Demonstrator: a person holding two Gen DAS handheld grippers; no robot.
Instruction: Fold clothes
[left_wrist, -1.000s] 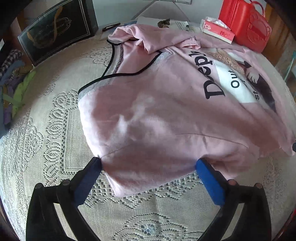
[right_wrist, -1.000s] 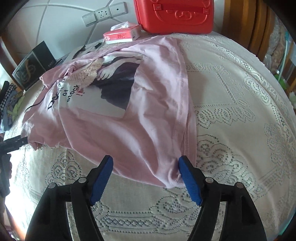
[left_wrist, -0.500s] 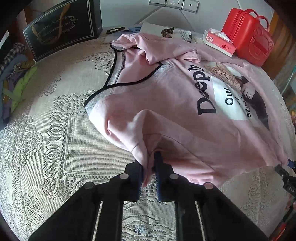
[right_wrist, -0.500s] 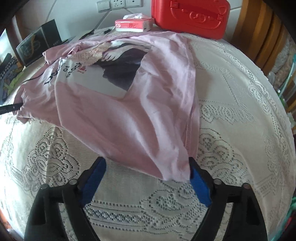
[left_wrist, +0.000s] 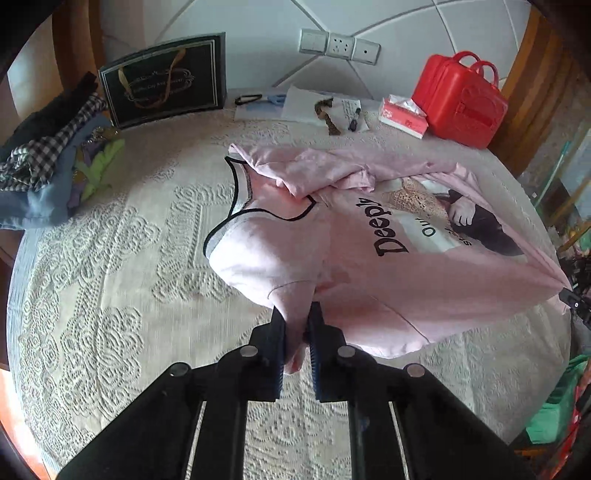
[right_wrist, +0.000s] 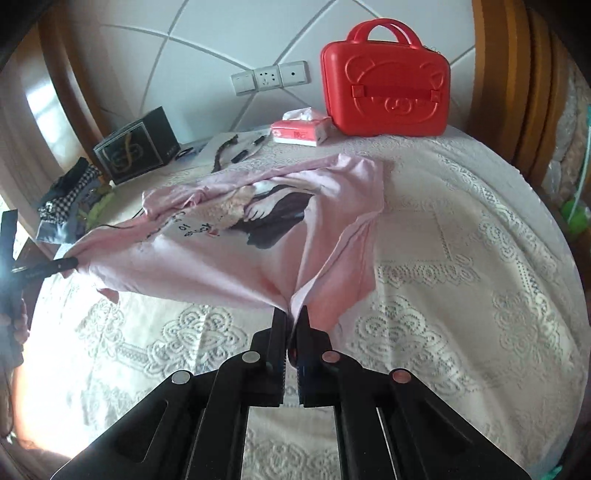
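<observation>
A pink printed T-shirt (left_wrist: 369, 266) with black-trimmed collar lies on the lace-covered bed; it also shows in the right wrist view (right_wrist: 229, 258). My left gripper (left_wrist: 297, 325) is shut on the shirt's near shoulder edge and holds it lifted. My right gripper (right_wrist: 291, 321) is shut on the shirt's hem corner and holds it lifted. The cloth is stretched between the two grippers, its far part still resting on the bed. The left gripper's tip shows at the left edge of the right wrist view (right_wrist: 62, 264).
A red case (right_wrist: 384, 96) and a tissue pack (right_wrist: 301, 131) stand at the headboard. A black gift bag (left_wrist: 166, 79), papers and a pen (left_wrist: 325, 109) lie beside them. A heap of clothes (left_wrist: 48, 166) sits at the bed's left edge. Lace bedspread (right_wrist: 461, 280) spreads to the right.
My right gripper, open half a second ago, has shut on the hem. The left gripper shut earlier. Both have lifted, raising the shirt's near edge off the bed.
</observation>
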